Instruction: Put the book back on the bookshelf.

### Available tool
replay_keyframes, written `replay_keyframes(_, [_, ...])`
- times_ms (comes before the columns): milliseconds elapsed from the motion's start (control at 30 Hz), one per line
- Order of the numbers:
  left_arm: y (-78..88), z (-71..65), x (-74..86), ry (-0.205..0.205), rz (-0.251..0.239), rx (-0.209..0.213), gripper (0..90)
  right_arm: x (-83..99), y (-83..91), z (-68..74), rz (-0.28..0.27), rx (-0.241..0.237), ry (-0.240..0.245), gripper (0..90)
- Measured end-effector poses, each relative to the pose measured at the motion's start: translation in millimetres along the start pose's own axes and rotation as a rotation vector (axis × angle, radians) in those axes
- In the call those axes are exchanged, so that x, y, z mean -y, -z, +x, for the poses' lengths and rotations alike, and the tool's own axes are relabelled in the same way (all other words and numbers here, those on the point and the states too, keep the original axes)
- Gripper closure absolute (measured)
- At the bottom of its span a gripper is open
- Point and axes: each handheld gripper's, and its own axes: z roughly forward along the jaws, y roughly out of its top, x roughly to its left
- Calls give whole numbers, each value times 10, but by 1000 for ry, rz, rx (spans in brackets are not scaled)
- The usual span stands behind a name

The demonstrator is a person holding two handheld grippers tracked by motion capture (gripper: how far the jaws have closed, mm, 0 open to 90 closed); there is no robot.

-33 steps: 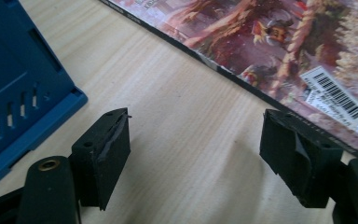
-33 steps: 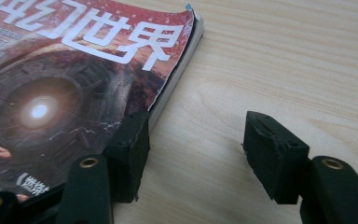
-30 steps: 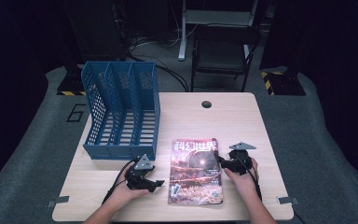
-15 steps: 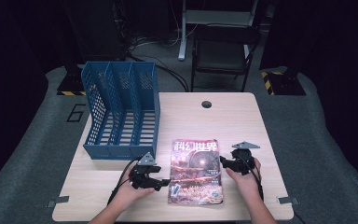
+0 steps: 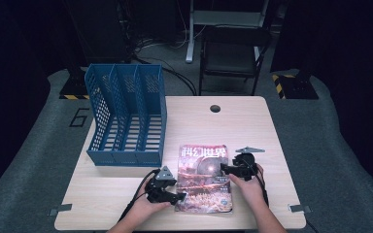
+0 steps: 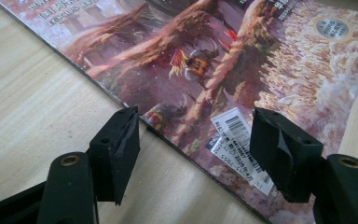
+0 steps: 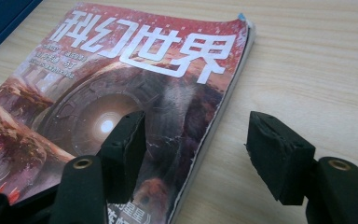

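Red and shiny, the magazine (image 5: 204,178) lay flat on the wooden surface (image 5: 126,184), in front of the blue file rack (image 5: 126,121). The left tool (image 5: 177,196) had slid closer to the magazine's left edge than a second before. Its jaws had just been closing, but they were not squeezing yet, with the edge between them. The right tool (image 5: 226,169) sat at the right edge, its jaws just opening wider, holding nothing.
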Motion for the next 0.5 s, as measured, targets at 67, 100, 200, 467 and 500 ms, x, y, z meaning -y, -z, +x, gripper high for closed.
replay_keyframes(67, [-9, -20, 7, 0, -5, 0, 329, -2, -14, 4, 4, -2, -4, 371])
replay_keyframes(100, [-11, -24, 5, -10, -3, -8, 314, -4, -42, 12, 12, -4, -11, 368])
replay_keyframes(200, [-33, -58, 7, -8, -10, -5, 291, -6, -67, 15, 11, -6, -11, 366])
replay_keyframes(467, [-70, -129, 5, -56, -5, -33, 246, -10, -113, 80, 6, -19, -8, 357])
replay_keyframes(500, [-66, -126, 3, -59, 1, -27, 246, -10, -119, 98, 6, -12, -3, 349])
